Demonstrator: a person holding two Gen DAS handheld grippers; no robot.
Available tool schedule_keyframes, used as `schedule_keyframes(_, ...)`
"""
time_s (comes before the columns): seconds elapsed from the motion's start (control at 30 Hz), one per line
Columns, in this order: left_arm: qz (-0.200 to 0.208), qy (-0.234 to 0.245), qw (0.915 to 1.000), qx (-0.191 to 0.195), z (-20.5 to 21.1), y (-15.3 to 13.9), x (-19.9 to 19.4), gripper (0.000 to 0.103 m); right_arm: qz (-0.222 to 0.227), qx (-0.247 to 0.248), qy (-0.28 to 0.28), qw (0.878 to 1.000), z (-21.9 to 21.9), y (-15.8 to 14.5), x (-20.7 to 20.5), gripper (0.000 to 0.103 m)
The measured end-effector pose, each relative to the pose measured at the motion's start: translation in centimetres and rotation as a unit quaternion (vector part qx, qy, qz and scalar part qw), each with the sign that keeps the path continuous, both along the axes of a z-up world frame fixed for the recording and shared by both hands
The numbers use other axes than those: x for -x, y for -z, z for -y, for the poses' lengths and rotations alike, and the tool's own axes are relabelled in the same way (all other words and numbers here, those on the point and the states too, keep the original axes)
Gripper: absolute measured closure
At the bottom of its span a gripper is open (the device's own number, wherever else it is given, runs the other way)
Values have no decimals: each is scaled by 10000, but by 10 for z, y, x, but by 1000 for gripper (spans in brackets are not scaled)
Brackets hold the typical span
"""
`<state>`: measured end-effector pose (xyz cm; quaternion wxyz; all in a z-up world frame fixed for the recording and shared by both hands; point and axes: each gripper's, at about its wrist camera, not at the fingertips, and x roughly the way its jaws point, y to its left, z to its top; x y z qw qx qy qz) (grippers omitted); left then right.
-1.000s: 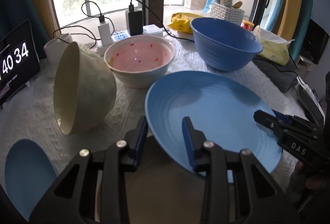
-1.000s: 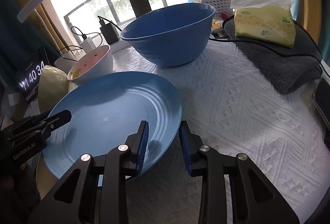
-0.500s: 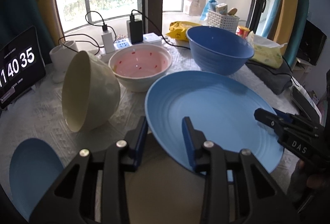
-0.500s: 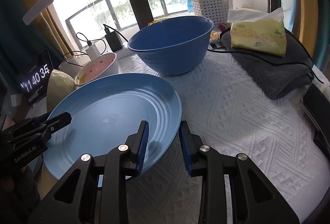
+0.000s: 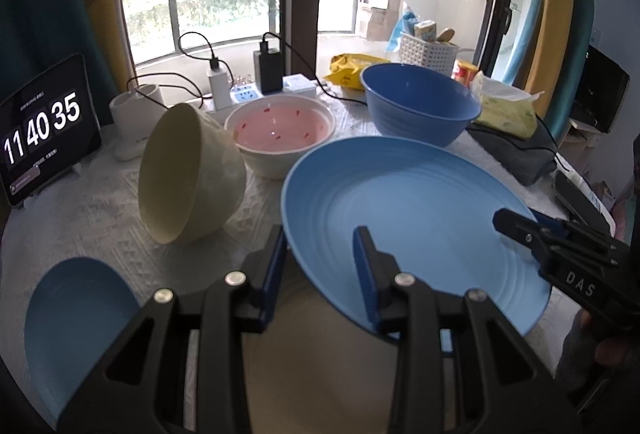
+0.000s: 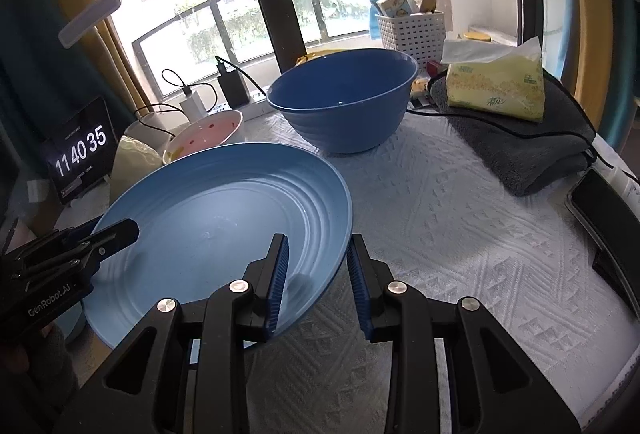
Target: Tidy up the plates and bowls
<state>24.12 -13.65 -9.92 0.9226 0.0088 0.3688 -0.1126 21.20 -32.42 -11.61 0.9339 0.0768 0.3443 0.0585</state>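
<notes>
A large light-blue plate point(image 5: 400, 210) hangs tilted above the white tablecloth, gripped at two sides. My left gripper point(image 5: 320, 274) is shut on its near left rim, and my right gripper point(image 6: 318, 274) is shut on its right rim point(image 6: 336, 234). Each gripper's tip shows in the other's view: the right gripper point(image 5: 506, 222) and the left gripper point(image 6: 124, 230). Behind the plate, a cream bowl point(image 5: 188, 174) lies on its side. A pink-lined bowl point(image 5: 280, 130) and a dark blue bowl point(image 5: 416, 106) stand upright. A small blue plate point(image 5: 72, 310) lies at the near left.
A tablet clock point(image 5: 40, 130), a white mug point(image 5: 132, 114) and a power strip with chargers point(image 5: 248, 94) line the back left. A tissue pack point(image 6: 496, 86) rests on a folded grey towel point(image 6: 520, 150). A phone point(image 6: 600, 210) lies at the right edge, a white basket point(image 6: 412, 30) behind.
Both grippers have risen together with the blue plate held between them. The bowls and the table now sit lower and farther off in both views.
</notes>
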Motion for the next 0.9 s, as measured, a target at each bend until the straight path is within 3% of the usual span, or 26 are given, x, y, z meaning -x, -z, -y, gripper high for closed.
schedule_keyframes(0.9,157,-155,9995,208,-38,-7,42,68,138,221,-119,9996,-37,-14,34,70)
